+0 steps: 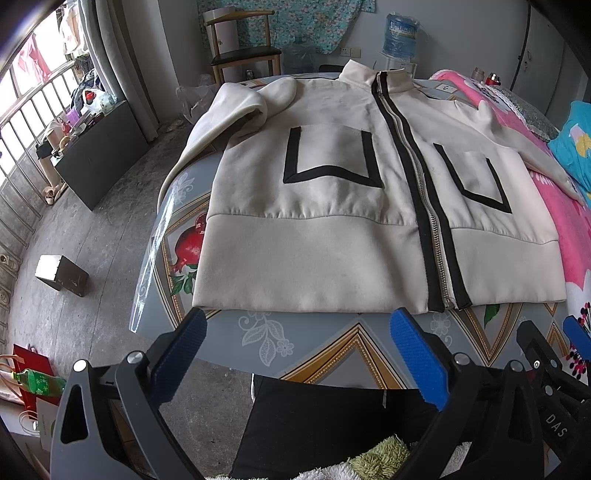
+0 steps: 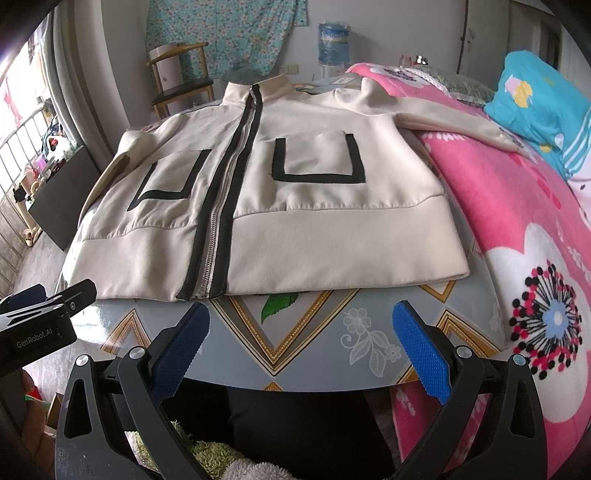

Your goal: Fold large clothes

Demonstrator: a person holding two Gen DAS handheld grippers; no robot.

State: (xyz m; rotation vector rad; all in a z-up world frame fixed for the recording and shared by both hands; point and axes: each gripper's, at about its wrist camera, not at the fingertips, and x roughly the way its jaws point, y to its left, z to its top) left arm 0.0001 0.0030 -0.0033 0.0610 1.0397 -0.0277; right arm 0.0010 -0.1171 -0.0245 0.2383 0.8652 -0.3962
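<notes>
A cream zip-up jacket (image 1: 317, 236) with black trim and two black-edged pockets lies flat and zipped on the patterned table (image 1: 325, 347), hem toward me; it also shows in the right wrist view (image 2: 325, 236). Its left sleeve (image 1: 236, 110) is folded back on the shoulder. Its right sleeve (image 2: 454, 114) stretches out over the pink blanket. My left gripper (image 1: 295, 332) is open and empty just short of the hem. My right gripper (image 2: 301, 332) is open and empty near the hem at the zipper's end. The left gripper also shows at the right wrist view's left edge (image 2: 48, 299).
A pink flowered blanket (image 2: 517, 229) covers the table's right side, with a blue pillow (image 2: 539, 107) behind. A wooden chair (image 1: 243, 44) and water bottle (image 1: 400, 35) stand beyond the table. A dark cabinet (image 1: 99, 155) and small box (image 1: 62, 275) are on the floor at left.
</notes>
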